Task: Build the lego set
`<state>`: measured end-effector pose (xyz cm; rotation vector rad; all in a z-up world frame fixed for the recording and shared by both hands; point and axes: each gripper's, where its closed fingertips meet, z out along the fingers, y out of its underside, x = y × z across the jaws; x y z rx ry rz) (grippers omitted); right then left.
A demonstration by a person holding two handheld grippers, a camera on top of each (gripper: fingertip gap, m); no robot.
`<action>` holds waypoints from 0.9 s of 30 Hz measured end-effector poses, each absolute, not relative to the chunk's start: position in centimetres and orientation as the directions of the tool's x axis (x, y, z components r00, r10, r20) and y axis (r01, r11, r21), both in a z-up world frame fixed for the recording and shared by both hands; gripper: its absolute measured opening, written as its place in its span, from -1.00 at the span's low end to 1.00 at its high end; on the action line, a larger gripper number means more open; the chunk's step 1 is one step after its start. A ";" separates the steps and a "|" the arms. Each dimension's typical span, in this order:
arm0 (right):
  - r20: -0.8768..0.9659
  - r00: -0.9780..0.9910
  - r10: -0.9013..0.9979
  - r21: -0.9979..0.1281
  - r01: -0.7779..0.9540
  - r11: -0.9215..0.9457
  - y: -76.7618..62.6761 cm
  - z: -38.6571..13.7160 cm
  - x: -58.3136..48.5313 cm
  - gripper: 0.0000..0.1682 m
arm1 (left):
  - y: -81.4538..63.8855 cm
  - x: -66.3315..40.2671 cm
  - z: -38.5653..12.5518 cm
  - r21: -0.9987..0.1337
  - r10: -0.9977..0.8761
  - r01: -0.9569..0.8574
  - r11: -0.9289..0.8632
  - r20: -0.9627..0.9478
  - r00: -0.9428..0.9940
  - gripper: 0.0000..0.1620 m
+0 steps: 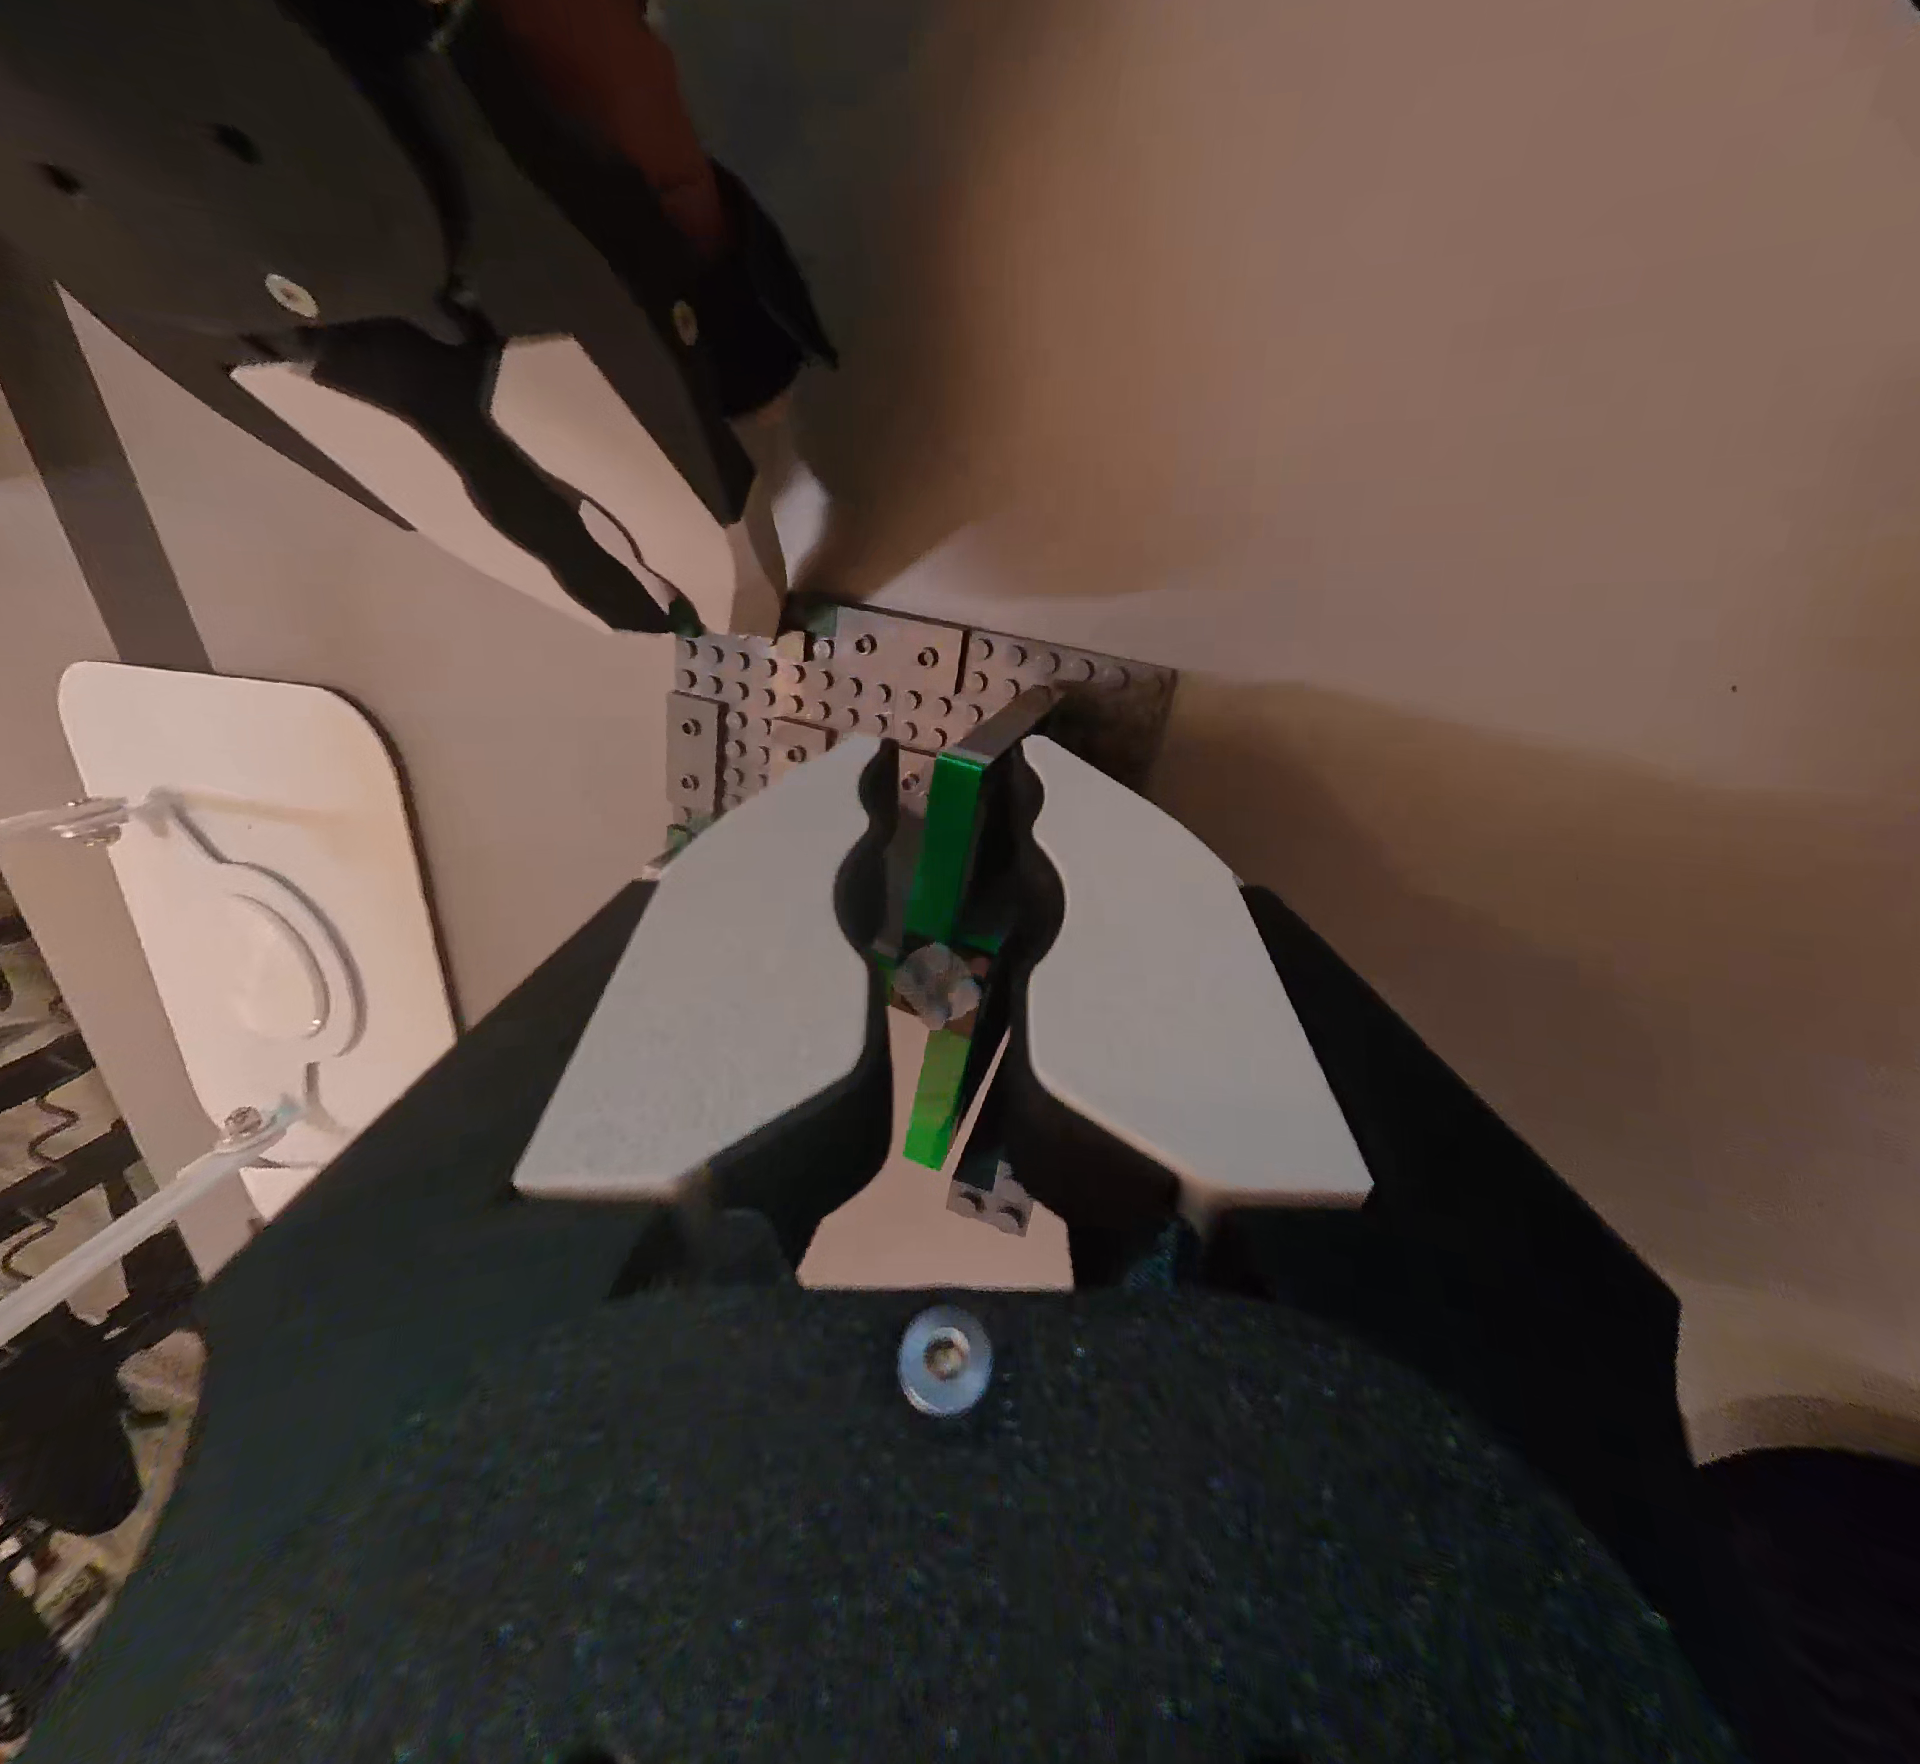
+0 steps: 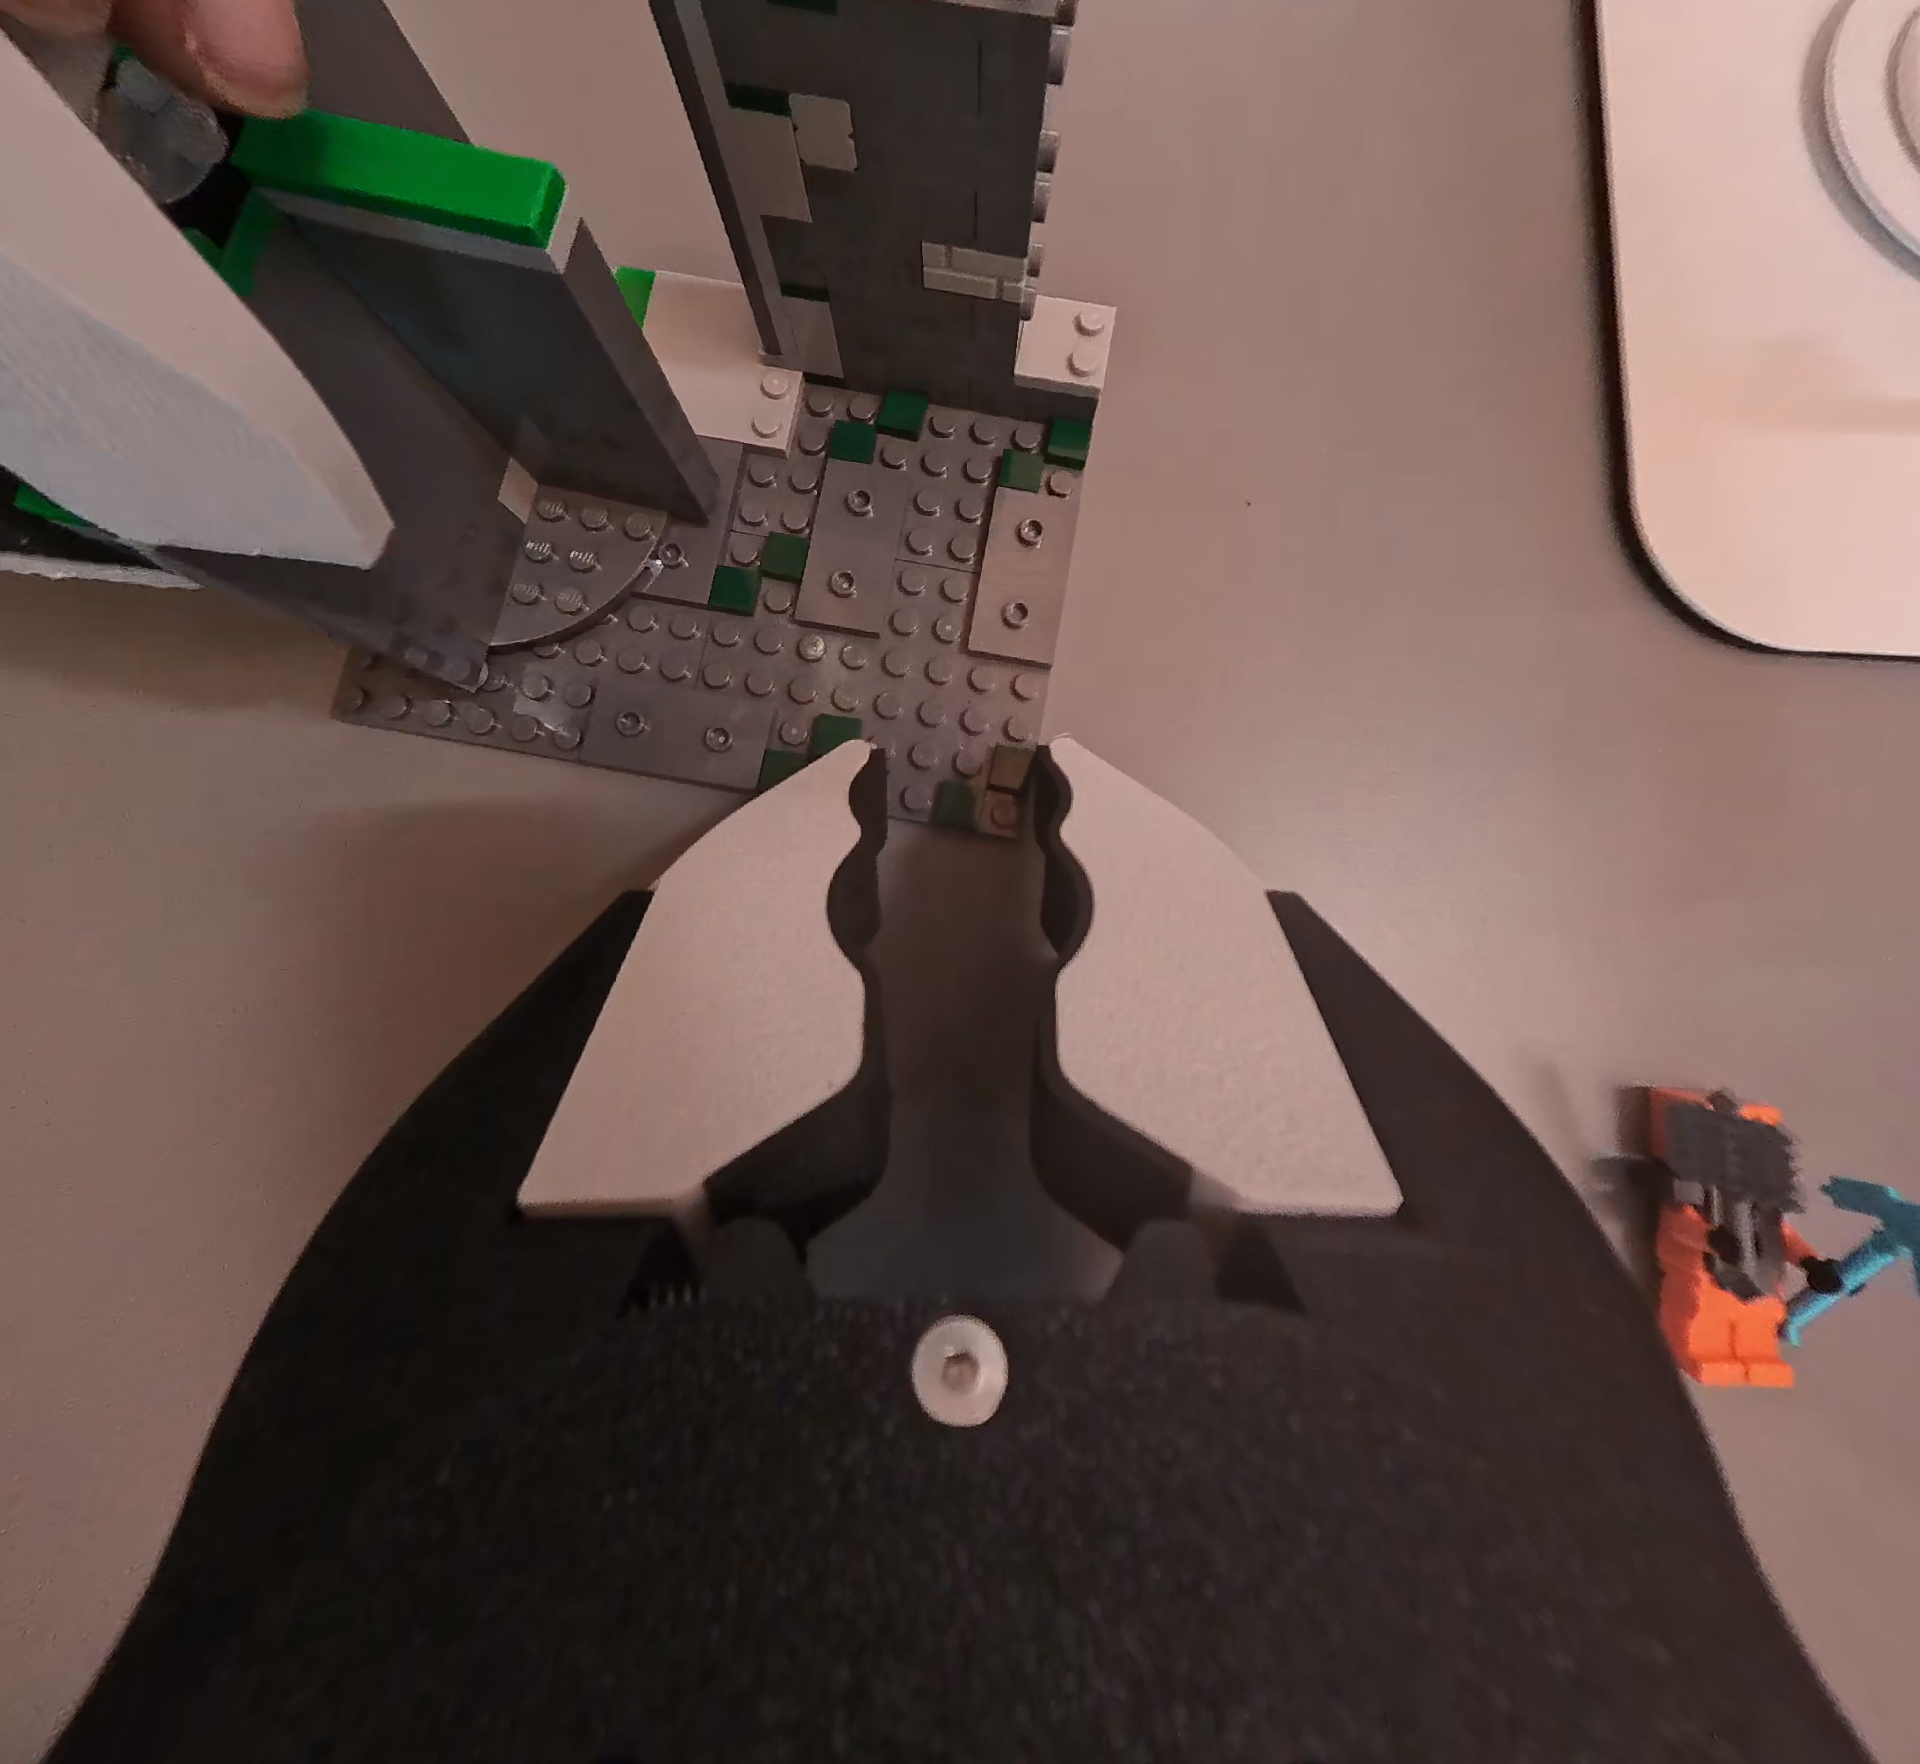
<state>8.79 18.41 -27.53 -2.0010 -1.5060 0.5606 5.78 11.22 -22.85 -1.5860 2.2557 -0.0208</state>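
A grey studded baseplate (image 2: 831, 665) with small dark green tiles lies on the table and carries a tall grey tower (image 2: 894, 156) at its back. My right gripper (image 2: 958, 764) is closed on the plate's near edge, one finger on each side of a corner tab. It also shows in the left wrist view (image 1: 717, 608) at the plate's (image 1: 883, 675) far corner. My left gripper (image 1: 951, 758) is shut on a green and dark grey wall panel (image 1: 951, 841). The panel (image 2: 447, 260) leans with its lower end on the plate's left side, by a round grey plate (image 2: 566, 571).
An orange minifigure (image 2: 1725, 1236) with a teal pickaxe lies on the table to the right. A white board (image 2: 1766, 260) sits at the back right, and shows at the left in the left wrist view (image 1: 260, 883). A person's fingertip (image 2: 218, 0) touches the panel. The tips of one gripper are about 9 centimetres away from the tips of the other. The orange minifigure (image 2: 1725, 1236) is about 12 centimetres from my right fingertips.
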 end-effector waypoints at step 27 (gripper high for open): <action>0.026 0.282 0.959 -0.656 0.729 -0.196 18.6 -27.6 8.7 -0.69 | 11.5 5.7 -23.2 -0.183 -0.888 -0.933 0.311 -0.406 -0.216 -0.82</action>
